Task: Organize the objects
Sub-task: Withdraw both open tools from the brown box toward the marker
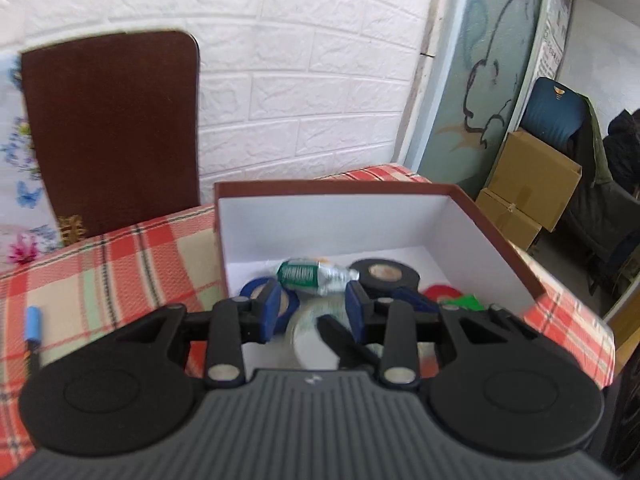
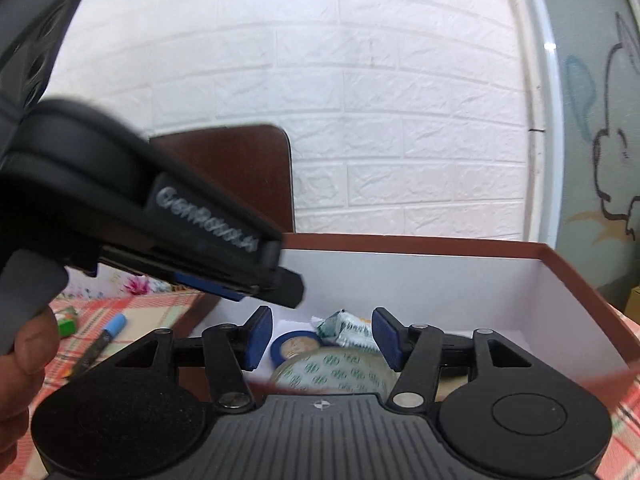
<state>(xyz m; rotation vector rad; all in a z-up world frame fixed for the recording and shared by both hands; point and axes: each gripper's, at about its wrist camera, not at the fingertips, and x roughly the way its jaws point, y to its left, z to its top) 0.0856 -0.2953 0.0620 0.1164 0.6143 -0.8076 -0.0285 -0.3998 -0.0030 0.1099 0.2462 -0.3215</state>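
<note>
Crumpled green-and-white foil packet [image 2: 347, 330] lies inside the brown-rimmed white cardboard box [image 2: 440, 276], dead ahead of your right gripper [image 2: 322, 338], jaws apart, empty; left gripper [image 1: 316, 308] narrower, empty

Red, green and cream plaid cloth [image 1: 120, 264] over the whole worktop. Just behind the worktop's far left edge, a dark brown chair back [image 1: 112, 132] with rounded corners, upright, a small gold mark near its lower left. Left of it, at the far left corner, a white floral fabric [image 1: 20, 200] with blue and pink blooms. Behind everything, a white embossed brick wall [image 1: 300, 80]. Beyond the worktop's right edge, a grey-green panel [image 1: 480, 80] bearing a dark cartoon outline. Further right, on the floor, two stacked cardboard boxes [image 1: 532, 176], a blue chair [image 1: 554, 108] behind them, dark clothing [image 1: 600, 152] draped beside it.
</note>
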